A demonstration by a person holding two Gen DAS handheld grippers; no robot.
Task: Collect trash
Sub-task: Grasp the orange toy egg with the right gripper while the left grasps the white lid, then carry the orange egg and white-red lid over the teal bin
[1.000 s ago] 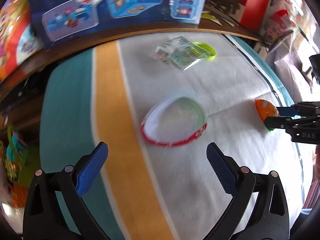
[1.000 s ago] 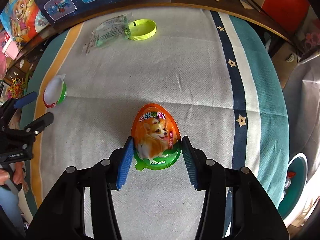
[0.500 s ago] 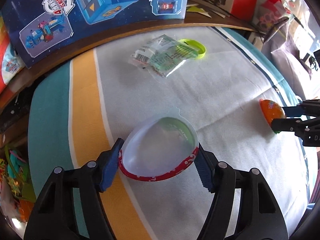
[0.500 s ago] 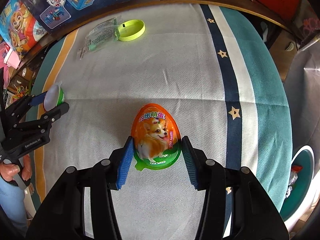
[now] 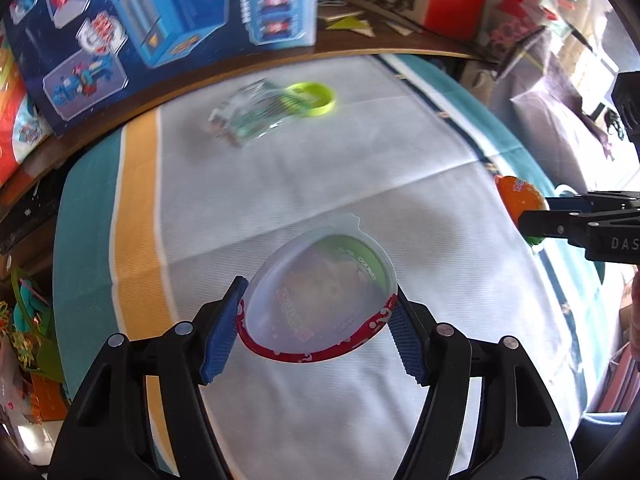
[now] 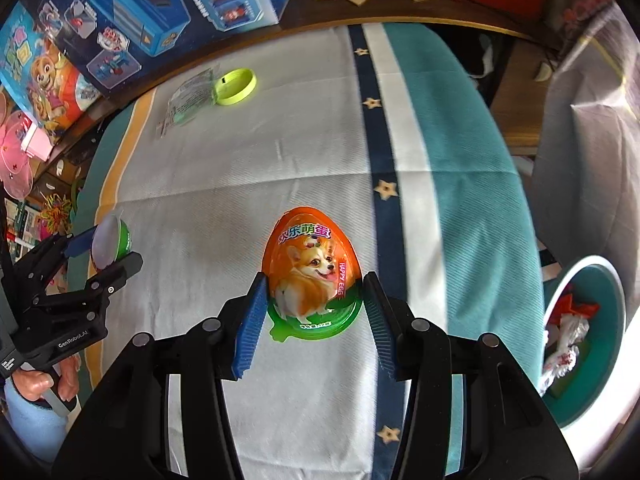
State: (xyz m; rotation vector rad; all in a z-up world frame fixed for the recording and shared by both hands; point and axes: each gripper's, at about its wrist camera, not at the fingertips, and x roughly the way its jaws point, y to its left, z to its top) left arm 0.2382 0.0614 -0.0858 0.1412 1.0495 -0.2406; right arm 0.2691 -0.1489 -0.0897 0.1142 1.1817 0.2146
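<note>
The right hand-held gripper [image 6: 314, 312] is clamped on the orange egg-shaped package [image 6: 312, 268], narrow end pointing away from it. The bin [image 6: 600, 364] sits low to its right, past the counter's teal edge [image 6: 480, 208], nearer this hand. The left hand-held gripper [image 5: 316, 324] has just closed on the clear egg half-shell [image 5: 320, 300], farther from the bin.

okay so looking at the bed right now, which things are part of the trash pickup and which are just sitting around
Part of the job:
- clear egg shell half, in the left gripper
- orange egg pack, in the right gripper
- clear wrapper
- trash bin

Just lying about:
- toy boxes
- green ring, possibly
</note>
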